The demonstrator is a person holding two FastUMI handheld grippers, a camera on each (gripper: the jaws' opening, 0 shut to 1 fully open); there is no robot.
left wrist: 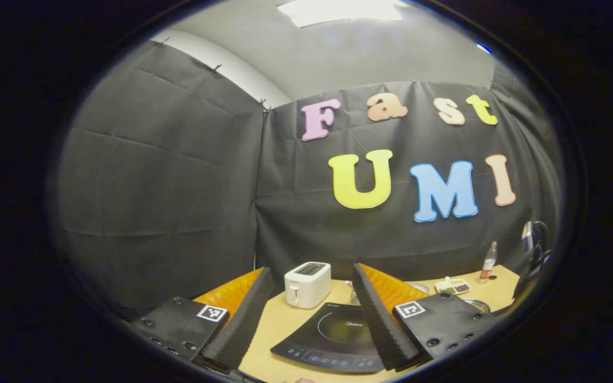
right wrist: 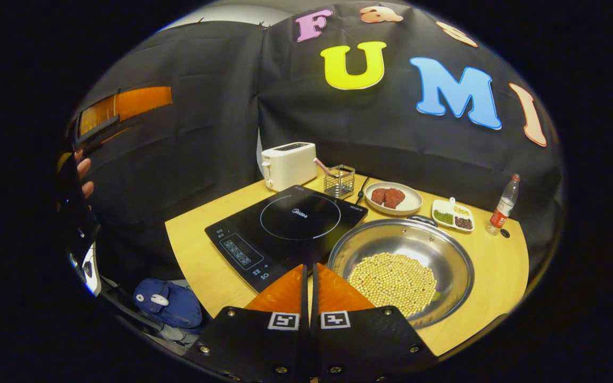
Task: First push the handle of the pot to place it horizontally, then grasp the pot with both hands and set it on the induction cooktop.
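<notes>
Right gripper view: the right gripper (right wrist: 310, 271) is held together above the tabletop (right wrist: 498, 266), beside the pot (right wrist: 401, 266) right of the induction cooktop (right wrist: 285, 223). The left gripper (left wrist: 312, 319) is spread apart. The far-rim handle (right wrist: 421, 218) should be nudged sideways gently.

1 pot (right wrist: 402, 266) of beans, 1 induction cooktop (right wrist: 285, 226), 1 toaster (right wrist: 288, 165), 1 wire basket (right wrist: 339, 181), 1 plate (right wrist: 393, 199), 1 divided dish (right wrist: 453, 214), 1 bottle (right wrist: 503, 206), 2 grippers

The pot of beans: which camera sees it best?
The right gripper view: the whole steel pot lies open there, beans visible, beside the induction cooktop. The left gripper view catches just a sliver of its rim behind a finger.
</notes>
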